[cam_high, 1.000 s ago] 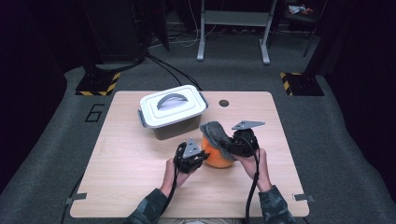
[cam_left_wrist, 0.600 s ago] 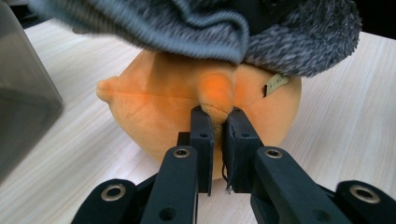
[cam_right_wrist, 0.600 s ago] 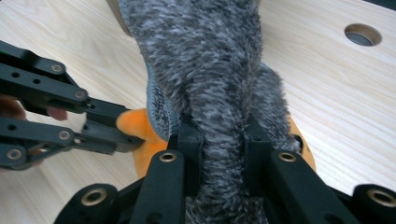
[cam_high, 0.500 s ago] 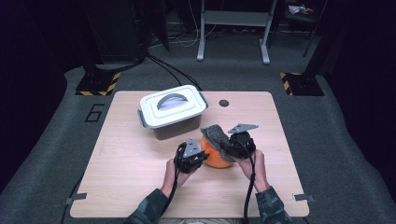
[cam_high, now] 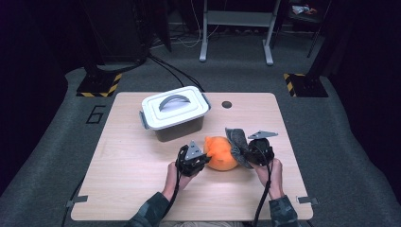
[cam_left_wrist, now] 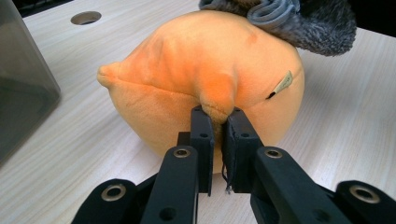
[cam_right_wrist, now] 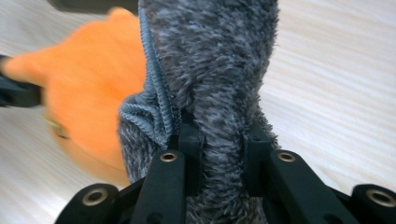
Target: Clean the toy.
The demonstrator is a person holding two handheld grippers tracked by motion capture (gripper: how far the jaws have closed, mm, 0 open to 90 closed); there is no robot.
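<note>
Both forearms come in over the counter's (cam_high: 123, 161) near edge. The left gripper (cam_left_wrist: 217, 122) pinches a fold of the orange plush (cam_high: 221, 152), right of the counter's middle. The right gripper (cam_right_wrist: 219, 140), angled inward, clamps grey cloth (cam_high: 238, 144) against the plush.

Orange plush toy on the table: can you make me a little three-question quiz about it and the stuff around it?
1. True or false: the left gripper has its jaws pinched on a fold of the orange plush toy.
2. What does the right gripper hold? A) a grey fuzzy cloth B) a spoon C) a red ball
3. In the high view, what is the lid of the storage box doing: on or off?

Key
1. True.
2. A; the grey fuzzy cloth is clamped between its jaws, beside the toy.
3. On; the white lid with its grey handle covers the box.
</note>
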